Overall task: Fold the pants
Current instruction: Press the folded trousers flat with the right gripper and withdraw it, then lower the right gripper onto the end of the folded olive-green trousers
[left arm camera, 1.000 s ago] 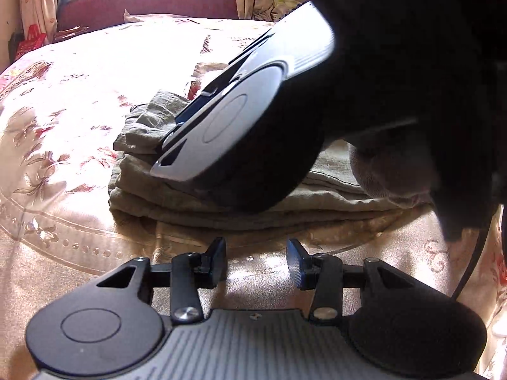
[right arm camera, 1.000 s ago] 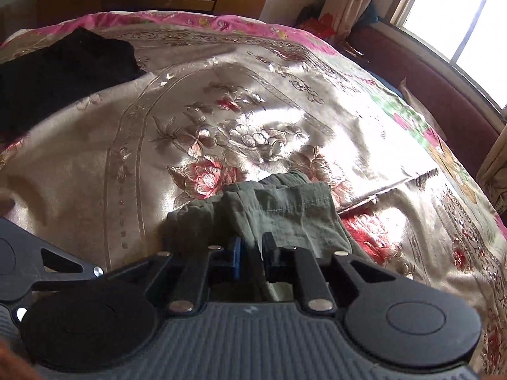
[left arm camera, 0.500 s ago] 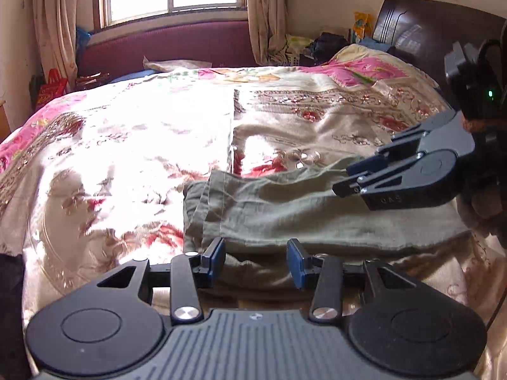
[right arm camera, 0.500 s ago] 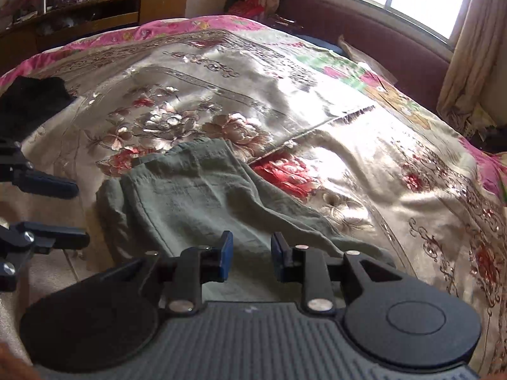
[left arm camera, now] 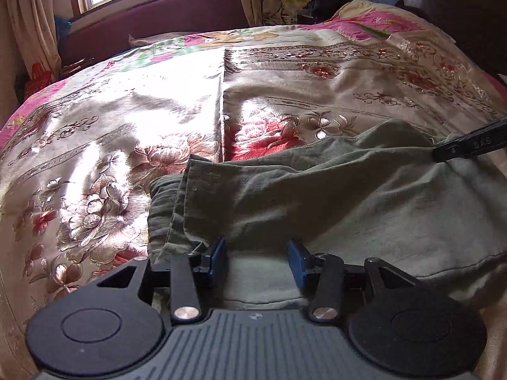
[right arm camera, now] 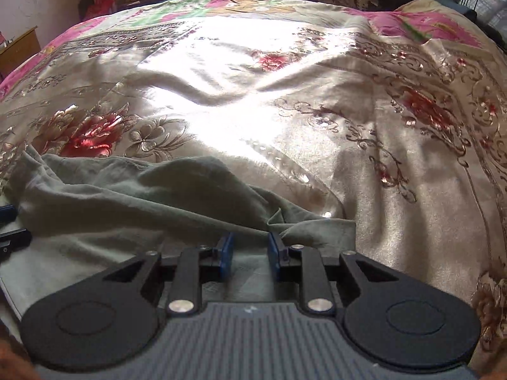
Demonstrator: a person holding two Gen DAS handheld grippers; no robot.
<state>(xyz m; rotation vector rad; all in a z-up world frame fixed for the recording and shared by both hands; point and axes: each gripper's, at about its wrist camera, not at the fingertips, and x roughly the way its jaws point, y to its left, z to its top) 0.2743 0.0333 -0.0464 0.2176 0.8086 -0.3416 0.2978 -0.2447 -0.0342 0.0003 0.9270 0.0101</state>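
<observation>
The olive-green pants (left arm camera: 332,209) lie folded in layers on the bed; they also show in the right wrist view (right arm camera: 133,209). My left gripper (left arm camera: 257,259) is open, its blue pads on either side of the near edge of the cloth. My right gripper (right arm camera: 248,255) is open too, low over the right end of the pants, with a fabric ridge just ahead of its pads. The right gripper's finger (left arm camera: 469,145) shows at the right edge of the left wrist view, resting on the cloth. The left gripper's fingertips (right arm camera: 9,224) peek in at the left of the right wrist view.
A shiny gold floral bedspread (left arm camera: 126,133) covers the bed. A maroon window bench (left arm camera: 152,19) and curtains stand behind it. A dark headboard (left arm camera: 459,6) and pillows are at the far right. A wooden cabinet (right arm camera: 19,47) is at the left.
Both grippers have swung round and come down low onto the near edge of the pants. The right gripper, nearly shut a second ago, has opened wider and moved to the right end.
</observation>
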